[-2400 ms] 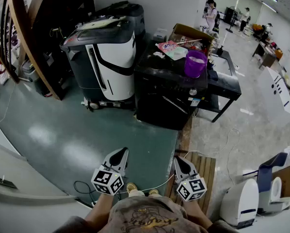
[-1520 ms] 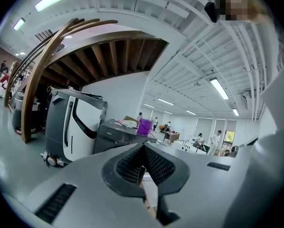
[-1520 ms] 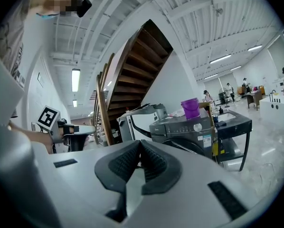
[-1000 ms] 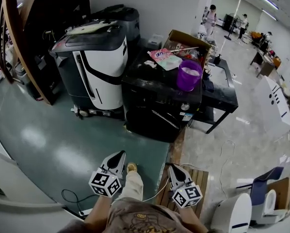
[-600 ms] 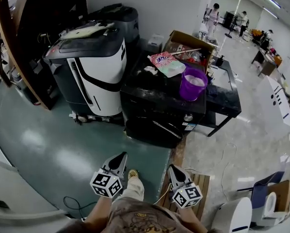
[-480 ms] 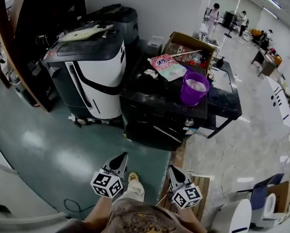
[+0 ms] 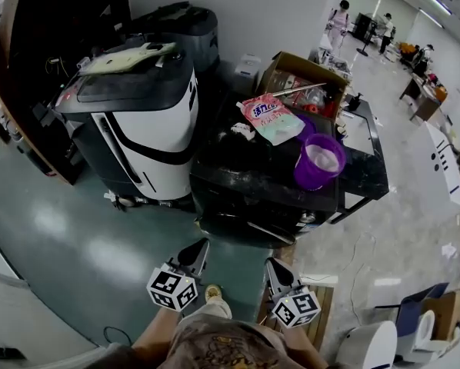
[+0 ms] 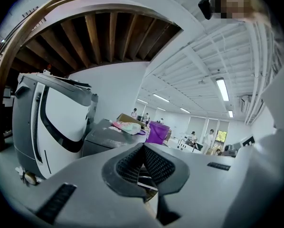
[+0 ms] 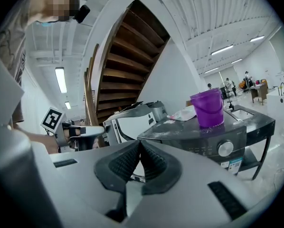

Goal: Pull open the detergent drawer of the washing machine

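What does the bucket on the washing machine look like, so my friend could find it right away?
Find the black washing machine standing right of the big grey-and-white machine. On its top, near the front right corner, stands the bucket. It is the only bright purple, upright thing there; the pink bag next to it lies flat.

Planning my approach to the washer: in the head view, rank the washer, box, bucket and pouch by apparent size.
Largest to smallest:
1. washer
2. box, though it sits farther back, which shrinks it
3. bucket and pouch: these look about alike, so I won't rank them.
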The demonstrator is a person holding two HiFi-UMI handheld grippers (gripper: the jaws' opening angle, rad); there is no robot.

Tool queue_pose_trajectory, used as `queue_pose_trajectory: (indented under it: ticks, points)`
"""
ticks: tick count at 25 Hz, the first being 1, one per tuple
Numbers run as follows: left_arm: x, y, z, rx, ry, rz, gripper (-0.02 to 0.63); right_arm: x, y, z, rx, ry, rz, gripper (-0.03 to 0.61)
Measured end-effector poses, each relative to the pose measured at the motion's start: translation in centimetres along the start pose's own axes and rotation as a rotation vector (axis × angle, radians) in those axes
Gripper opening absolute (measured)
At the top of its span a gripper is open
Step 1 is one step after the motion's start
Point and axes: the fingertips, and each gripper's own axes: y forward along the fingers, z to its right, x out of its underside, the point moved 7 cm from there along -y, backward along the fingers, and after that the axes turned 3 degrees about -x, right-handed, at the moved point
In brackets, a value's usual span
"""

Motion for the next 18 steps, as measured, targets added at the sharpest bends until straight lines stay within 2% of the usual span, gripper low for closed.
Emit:
queue_pose_trajectory:
  ticks: [6, 18]
  points:
    - [-1.0, 3.0, -2.2, 0.037, -0.004, -0.012, 0.021, -1.0, 3.1, 1.4, 0.018, 0.003, 0.002, 0.003]
    - [-2.1, 6.2, -4.2, 0.052, -0.055, 0.004, 0.021, -2.1, 6.2, 3.7, 0.028, 0.031, 0.015, 0.003]
